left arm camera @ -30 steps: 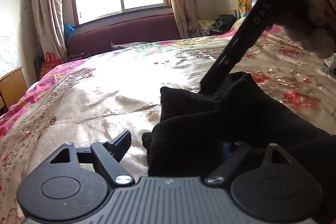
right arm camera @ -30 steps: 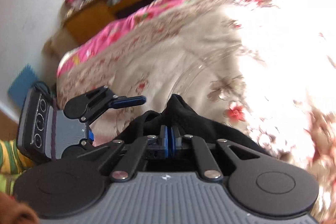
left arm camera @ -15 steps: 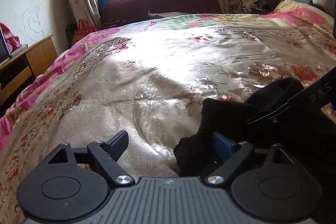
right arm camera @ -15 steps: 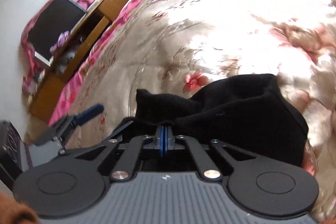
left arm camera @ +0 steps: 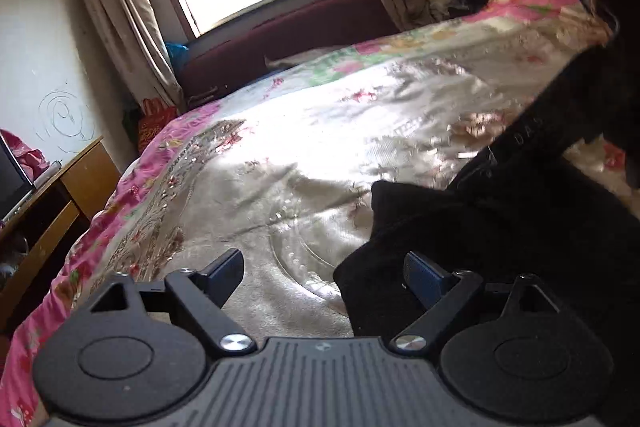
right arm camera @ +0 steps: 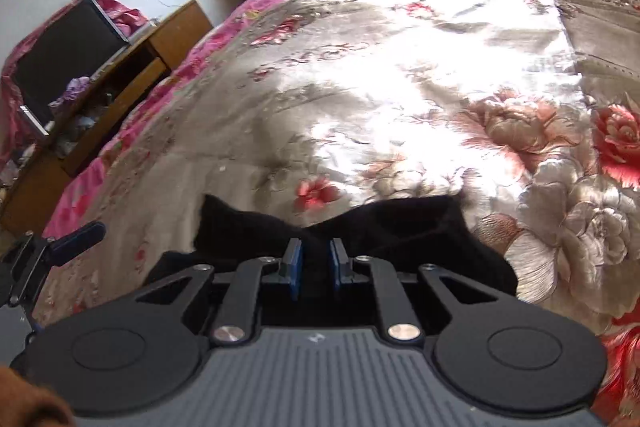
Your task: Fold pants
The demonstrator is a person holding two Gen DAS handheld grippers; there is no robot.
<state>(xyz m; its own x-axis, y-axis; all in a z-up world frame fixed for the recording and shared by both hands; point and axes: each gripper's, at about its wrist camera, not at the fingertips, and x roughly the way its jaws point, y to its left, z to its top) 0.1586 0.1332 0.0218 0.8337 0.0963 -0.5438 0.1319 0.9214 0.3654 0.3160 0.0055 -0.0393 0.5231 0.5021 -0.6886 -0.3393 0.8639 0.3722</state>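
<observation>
The black pants (left arm camera: 500, 227) lie bunched on the floral bedspread (left arm camera: 300, 155), at the lower right of the left wrist view. My left gripper (left arm camera: 324, 275) is open, its right finger against the pants' edge, its left finger over bare bedspread. The right gripper's dark body (left arm camera: 560, 123) crosses that view at the right. In the right wrist view the pants (right arm camera: 400, 227) lie just ahead of my right gripper (right arm camera: 316, 263). Its jaws stand a little apart with black cloth between them. The left gripper's finger (right arm camera: 80, 235) shows at the far left.
A wooden desk (left arm camera: 52, 211) with a dark monitor (right arm camera: 68, 55) stands left of the bed. A maroon sofa (left arm camera: 288, 39) sits under the window behind the bed. The bedspread (right arm camera: 400, 87) stretches wide ahead of both grippers.
My right gripper's jaws, shut on the pants before, have parted a little. The left gripper stays open and has tilted. The pants have settled lower on the bed.
</observation>
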